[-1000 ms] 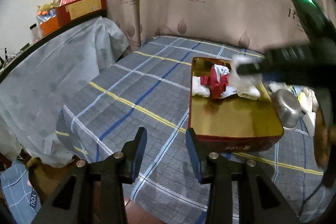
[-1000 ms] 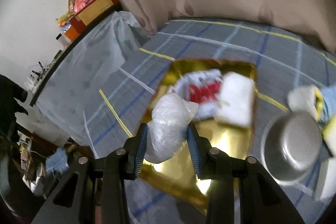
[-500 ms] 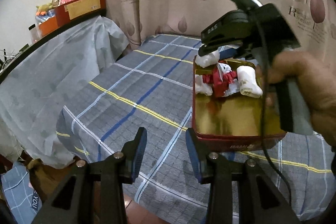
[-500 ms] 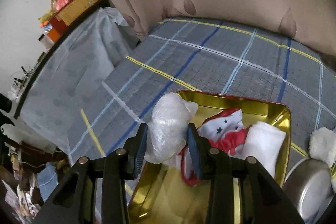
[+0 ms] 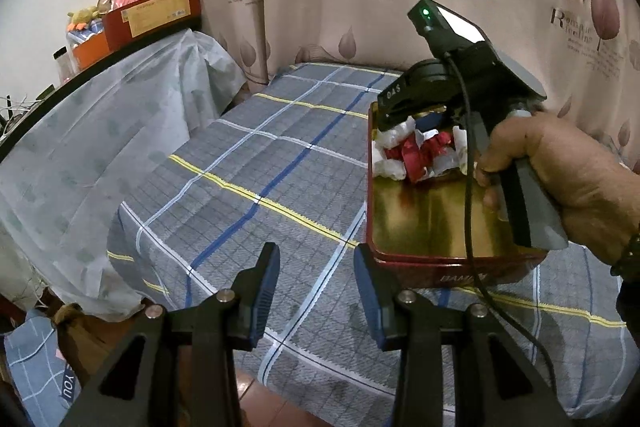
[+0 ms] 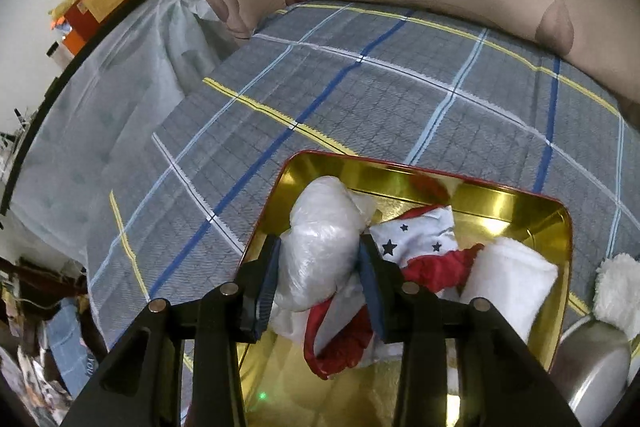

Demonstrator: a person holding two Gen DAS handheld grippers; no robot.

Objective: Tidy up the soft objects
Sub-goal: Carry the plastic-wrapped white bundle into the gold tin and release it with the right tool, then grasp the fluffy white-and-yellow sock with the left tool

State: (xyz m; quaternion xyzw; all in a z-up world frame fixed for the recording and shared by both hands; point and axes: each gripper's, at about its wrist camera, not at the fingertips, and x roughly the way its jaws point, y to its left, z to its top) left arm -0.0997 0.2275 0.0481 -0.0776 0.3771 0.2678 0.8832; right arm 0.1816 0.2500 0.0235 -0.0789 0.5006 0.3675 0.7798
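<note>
Plastic-wrapped white bundle [image 6: 320, 243] sits between the fingers of the right gripper [image 6: 318, 267], low in the far left corner of the gold tin [image 6: 532, 227], resting against a starred white cloth [image 6: 420, 235] and red fabric [image 6: 440, 265]. The jaws have just been opening; the pads seem still to touch the bundle's sides, though how firmly they press is hard to judge. A folded white towel [image 6: 508, 279] lies in the tin to the right. In the left wrist view a hand [image 5: 560, 171] grips the right tool's handle, tilted steeply down over the tin on the plaid bedspread [image 5: 260, 163]. The left gripper [image 5: 316, 287] hangs apart above the bedspread near the tin's front left corner, jaws parted and empty.
</note>
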